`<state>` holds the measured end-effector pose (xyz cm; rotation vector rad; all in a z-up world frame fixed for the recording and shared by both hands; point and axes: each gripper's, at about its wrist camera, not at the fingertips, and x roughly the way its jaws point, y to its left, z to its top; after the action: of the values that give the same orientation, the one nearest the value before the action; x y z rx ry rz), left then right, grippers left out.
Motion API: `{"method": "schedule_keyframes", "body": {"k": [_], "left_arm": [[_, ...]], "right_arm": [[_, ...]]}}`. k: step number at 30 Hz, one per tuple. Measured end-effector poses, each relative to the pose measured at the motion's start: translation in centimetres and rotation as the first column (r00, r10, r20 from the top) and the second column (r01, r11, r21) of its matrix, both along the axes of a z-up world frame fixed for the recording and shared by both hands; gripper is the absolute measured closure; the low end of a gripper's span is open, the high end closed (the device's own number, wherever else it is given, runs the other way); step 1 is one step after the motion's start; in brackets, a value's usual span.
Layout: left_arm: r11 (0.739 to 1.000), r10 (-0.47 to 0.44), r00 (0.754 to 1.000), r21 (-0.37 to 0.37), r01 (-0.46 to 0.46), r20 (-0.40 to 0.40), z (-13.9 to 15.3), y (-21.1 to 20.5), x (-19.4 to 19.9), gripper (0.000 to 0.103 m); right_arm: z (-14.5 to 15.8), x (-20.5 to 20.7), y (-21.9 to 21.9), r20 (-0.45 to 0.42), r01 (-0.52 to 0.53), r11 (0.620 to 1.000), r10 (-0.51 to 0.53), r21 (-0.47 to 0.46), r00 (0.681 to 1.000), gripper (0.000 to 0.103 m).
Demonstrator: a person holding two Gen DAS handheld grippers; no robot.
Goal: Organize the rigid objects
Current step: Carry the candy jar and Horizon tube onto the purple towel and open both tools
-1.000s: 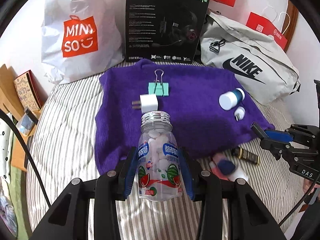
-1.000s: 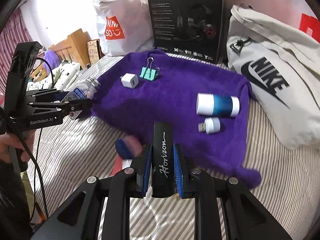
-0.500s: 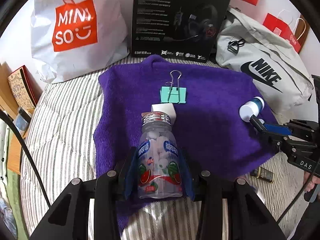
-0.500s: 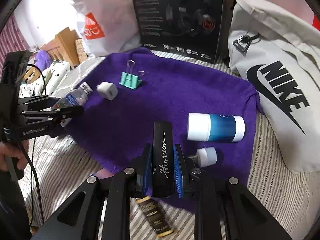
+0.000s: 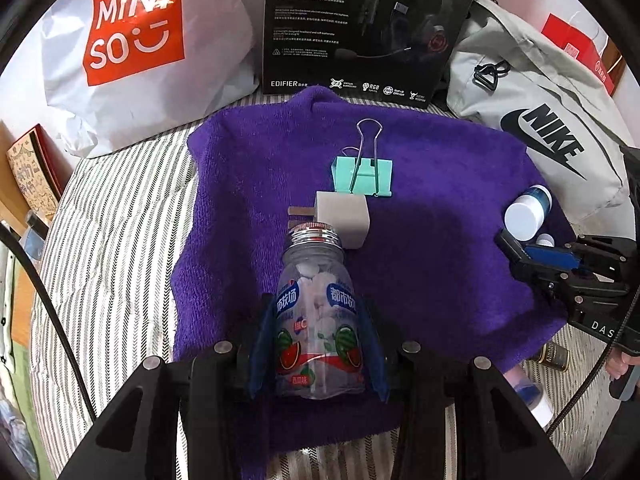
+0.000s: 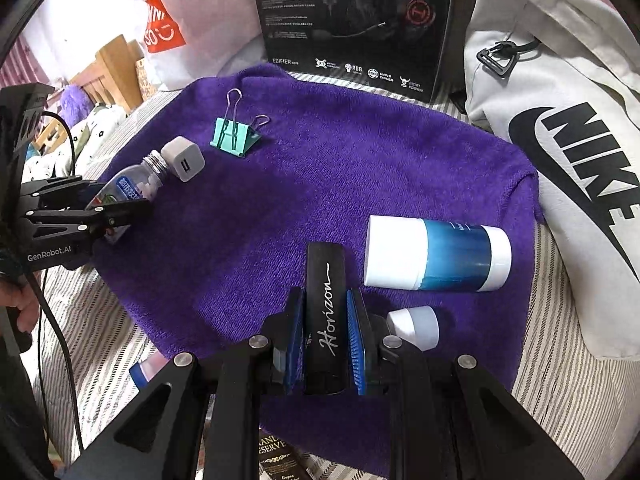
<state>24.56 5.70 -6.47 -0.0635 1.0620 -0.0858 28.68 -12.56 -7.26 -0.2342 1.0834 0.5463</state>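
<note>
From the left wrist view, the left tool (image 5: 318, 344) pinches a clear candy bottle (image 5: 318, 320) between its blue pads, the bottle's silver threaded neck pointing away over the near part of a purple towel (image 5: 440, 272) spread on a striped bed (image 5: 116, 248). Just beyond the neck lies a white charger cube (image 5: 344, 218), and just behind that a mint binder clip (image 5: 362, 174). At the right edge of the towel lies a blue-and-white bottle (image 5: 528, 212), with the right tool (image 5: 520, 250) close beside it. Behind the towel stand a white Miniso bag (image 5: 132, 40), a black headset box (image 5: 368, 28) and a grey Nike bag (image 5: 552, 120).

From the right wrist view, the right tool (image 6: 326, 336) is pressed onto a black case marked "Horizon" (image 6: 326, 312), held lengthwise over the towel's near edge. Just to its right lies a small white cap-shaped piece (image 6: 416, 326), and beyond that the blue-and-white bottle on its side. On the far left, the left tool grips the candy bottle, its neck touching or nearly touching the charger cube; the binder clip lies just beyond.
</note>
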Motion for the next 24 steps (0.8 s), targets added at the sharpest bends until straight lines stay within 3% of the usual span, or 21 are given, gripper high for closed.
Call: {"method": "schedule_keyframes", "body": {"k": [14, 17, 19, 21, 24], "left_arm": [[0.997, -0.012, 1.000, 0.081, 0.013, -0.012, -0.4, -1.0, 0.5, 0.064], [0.996, -0.011, 1.000, 0.084, 0.013, -0.023, -0.4, -1.1, 0.4, 0.059], [0.997, -0.017, 0.999, 0.070, 0.019, -0.031, -0.4, -1.2, 0.2, 0.053], [0.997, -0.022, 0.999, 0.077, 0.025, -0.043, -0.5, -1.4, 0.0, 0.046], [0.997, 0.006, 0.999, 0.077, -0.002, -0.051, -0.3, -1.2, -0.2, 0.046]], "right_arm": [[0.1, -0.1, 0.8, 0.023, -0.042, 0.997, 0.044, -0.057, 0.999, 0.081], [0.1, 0.0, 0.7, 0.016, -0.040, 0.998, 0.041, -0.050, 0.999, 0.079], [0.2, 0.0, 0.6, 0.001, -0.046, 0.998, 0.046, -0.039, 0.999, 0.073], [0.2, -0.1, 0.6, -0.023, -0.057, 0.998, 0.056, -0.018, 0.998, 0.058], [0.3, -0.6, 0.5, -0.025, -0.050, 0.998, 0.050, -0.030, 0.998, 0.056]]}}
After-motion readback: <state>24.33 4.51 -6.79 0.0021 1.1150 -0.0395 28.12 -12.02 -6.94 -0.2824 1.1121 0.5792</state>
